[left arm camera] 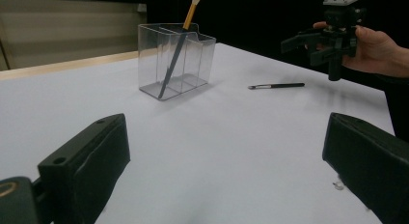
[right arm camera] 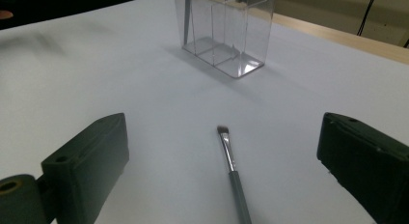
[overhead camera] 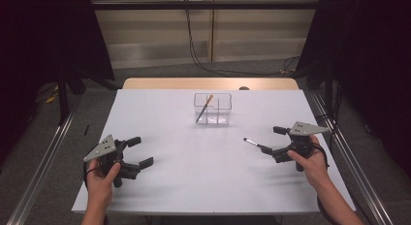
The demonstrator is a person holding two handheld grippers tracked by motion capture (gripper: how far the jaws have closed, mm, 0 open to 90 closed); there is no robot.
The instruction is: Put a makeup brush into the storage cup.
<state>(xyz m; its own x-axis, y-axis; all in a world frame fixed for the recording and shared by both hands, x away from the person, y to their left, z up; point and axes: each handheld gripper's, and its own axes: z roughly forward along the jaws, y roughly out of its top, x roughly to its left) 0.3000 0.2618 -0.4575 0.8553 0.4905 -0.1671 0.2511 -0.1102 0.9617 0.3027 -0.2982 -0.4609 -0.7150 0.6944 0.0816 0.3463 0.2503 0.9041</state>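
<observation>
The left gripper (overhead camera: pixel 133 157) sits low over the near left part of the table (overhead camera: pixel 160 186), held in the person's left hand (overhead camera: pixel 99 179). Its jaws are spread wide, hold nothing and touch nothing; the left gripper view looks between them across bare table. Judged from its distance from every object, it is parked clear of the work.

At the middle, toward the far edge, stands a clear organiser (overhead camera: pixel 213 109) with several compartments. One brush with a tan handle (left arm camera: pixel 178 48) leans in a left compartment, bristles up, its lower end on the floor of the compartment. That placement suggests the organiser is the destination for brushes.

Right of centre, a small dark brush (right arm camera: pixel 232 171) lies flat on the table, well apart from the organiser, its bristle tip pointing toward the middle of the table. The right gripper (overhead camera: pixel 271 142) is lined up along it, its jaws spread wide on either side of the handle end. In the right gripper view the handle runs up between the jaws, neither jaw touching it. The alignment reads as an approach for a pick; no grip is made yet.
</observation>
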